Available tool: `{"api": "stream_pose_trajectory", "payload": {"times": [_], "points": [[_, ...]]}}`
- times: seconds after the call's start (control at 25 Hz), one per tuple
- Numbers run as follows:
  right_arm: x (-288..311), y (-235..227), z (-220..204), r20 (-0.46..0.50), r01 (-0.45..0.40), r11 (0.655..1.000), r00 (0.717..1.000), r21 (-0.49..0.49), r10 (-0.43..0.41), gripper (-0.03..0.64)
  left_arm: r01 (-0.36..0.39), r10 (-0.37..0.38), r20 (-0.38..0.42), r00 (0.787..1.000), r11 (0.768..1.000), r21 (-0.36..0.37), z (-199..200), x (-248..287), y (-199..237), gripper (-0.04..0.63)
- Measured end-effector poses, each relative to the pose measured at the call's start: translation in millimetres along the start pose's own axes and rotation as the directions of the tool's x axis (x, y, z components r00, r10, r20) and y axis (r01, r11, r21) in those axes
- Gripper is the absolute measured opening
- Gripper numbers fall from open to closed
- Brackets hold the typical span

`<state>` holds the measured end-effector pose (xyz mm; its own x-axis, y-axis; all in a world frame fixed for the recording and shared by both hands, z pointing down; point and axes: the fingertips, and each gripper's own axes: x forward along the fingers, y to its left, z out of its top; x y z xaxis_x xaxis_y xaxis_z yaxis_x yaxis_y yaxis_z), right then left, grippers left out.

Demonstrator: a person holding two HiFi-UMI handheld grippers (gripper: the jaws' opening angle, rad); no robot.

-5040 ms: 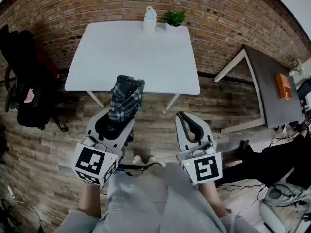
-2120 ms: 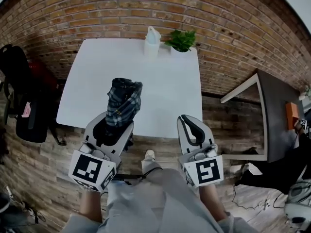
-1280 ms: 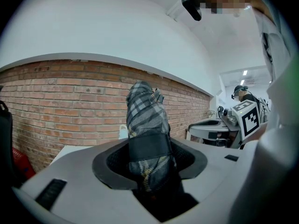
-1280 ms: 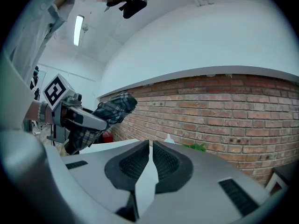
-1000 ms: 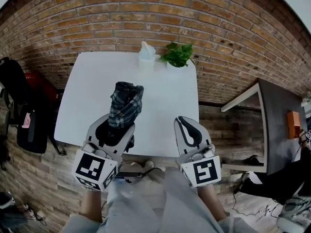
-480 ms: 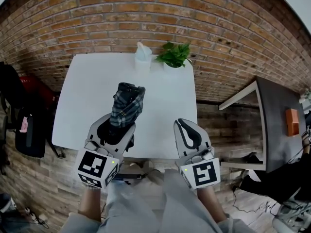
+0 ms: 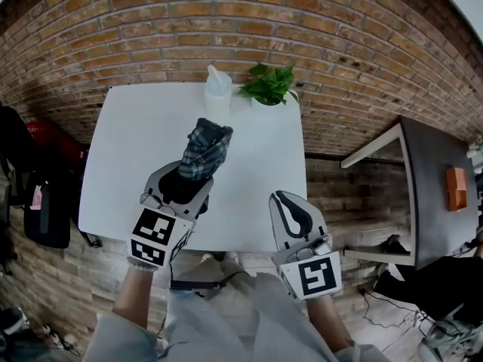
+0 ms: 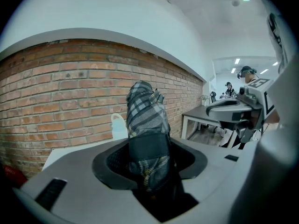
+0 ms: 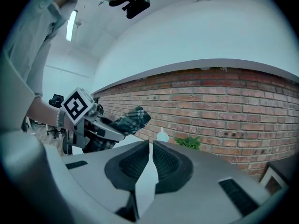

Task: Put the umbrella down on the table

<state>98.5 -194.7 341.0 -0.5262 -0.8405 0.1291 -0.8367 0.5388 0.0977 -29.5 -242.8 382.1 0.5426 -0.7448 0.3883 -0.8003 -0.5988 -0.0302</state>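
Far left: dark bags (image 7: 30, 202) on the wooden floor (image 7: 45, 277), just beside a white table (image 7: 113, 164). Grips a folded plaid umbrella (image 7: 205, 149) in the left gripper (image 7: 183, 185), jaws spread wide and pressed on its lower end, with a dark strap (image 8: 148, 146) wrapped round the cloth just above the pads. Carries the umbrella above the middle of the table, clear of the top, tip slanting up toward the brick wall (image 7: 339, 44). At the table's far edge, side by side: a pale plastic bottle (image 7: 217, 96) and a leafy plant (image 7: 268, 87). Holds the right gripper (image 7: 293, 216) at the table's near right corner, jaws closed to a thin slit, nothing between them. Far right: a dark table (image 7: 434, 217) bearing a small orange thing (image 7: 456, 188).
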Motion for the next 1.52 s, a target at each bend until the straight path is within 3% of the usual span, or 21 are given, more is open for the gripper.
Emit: {"api": "stream_pose_trajectory", "payload": {"times": [0.24,0.6,1.0,1.28,1.52], "points": [[5,-11,-15,-0.026,0.009,1.000,1.000,0.013,-0.008,0.052,0.027,-0.022,-0.098,0.995,0.998,0.048,-25,57,19,0.236],[20,-23,-35,-0.058,0.009,1.000,0.998,0.029,-0.007,0.052,0.076,-0.038,-0.273,0.961,0.989,0.129,-64,147,47,0.236],[34,-36,-62,-0.116,0.022,0.999,0.993,0.047,-0.017,0.052,0.080,-0.051,-0.432,0.900,0.996,0.050,-116,230,79,0.236],[35,-37,-76,-0.147,0.025,0.998,0.989,0.049,-0.018,0.052,0.099,-0.034,-0.534,0.845,0.991,0.094,-142,254,85,0.236],[35,-34,-85,-0.160,0.024,0.998,0.987,0.050,-0.016,0.052,0.114,-0.043,-0.539,0.841,0.989,0.097,-151,262,88,0.252]]}}
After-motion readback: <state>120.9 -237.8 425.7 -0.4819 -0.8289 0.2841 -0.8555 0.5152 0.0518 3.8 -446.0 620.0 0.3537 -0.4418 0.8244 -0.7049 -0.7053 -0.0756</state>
